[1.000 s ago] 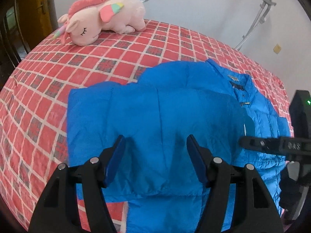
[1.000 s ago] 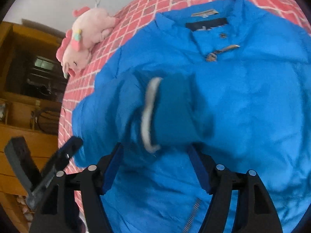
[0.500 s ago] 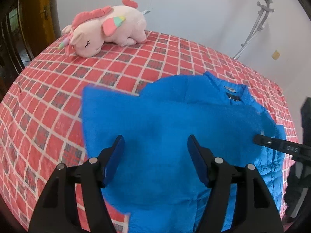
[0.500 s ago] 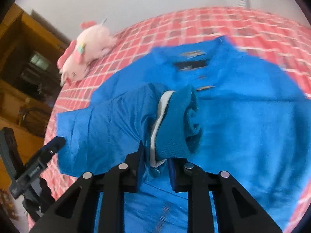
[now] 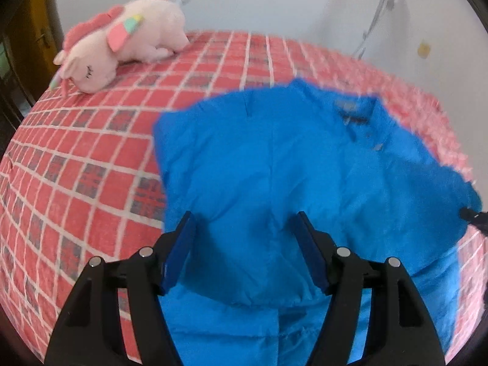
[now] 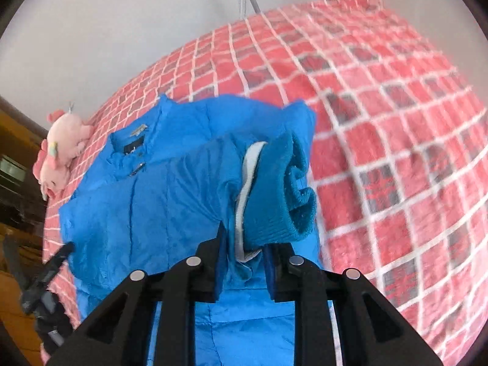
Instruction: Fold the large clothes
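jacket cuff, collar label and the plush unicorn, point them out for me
jacket cuff [image 6: 274, 195], right wrist view, on the ribbed knit just above the tongs.
collar label [image 6: 138, 130], right wrist view, on the small tag inside the neck.
plush unicorn [image 5: 128, 39], left wrist view, on its pink body.

Soft, even daylight is filling both views; no glare. Fisheye lenses are bending the red checked bedspread [image 5: 76, 158] into a dome, with dark vignetting at the corners. Motion blur is smearing the far right of the bedspread and the bright blue padded jacket [image 6: 146, 201]. A faint shadow is lying under the pink plush unicorn [image 5: 122, 36].
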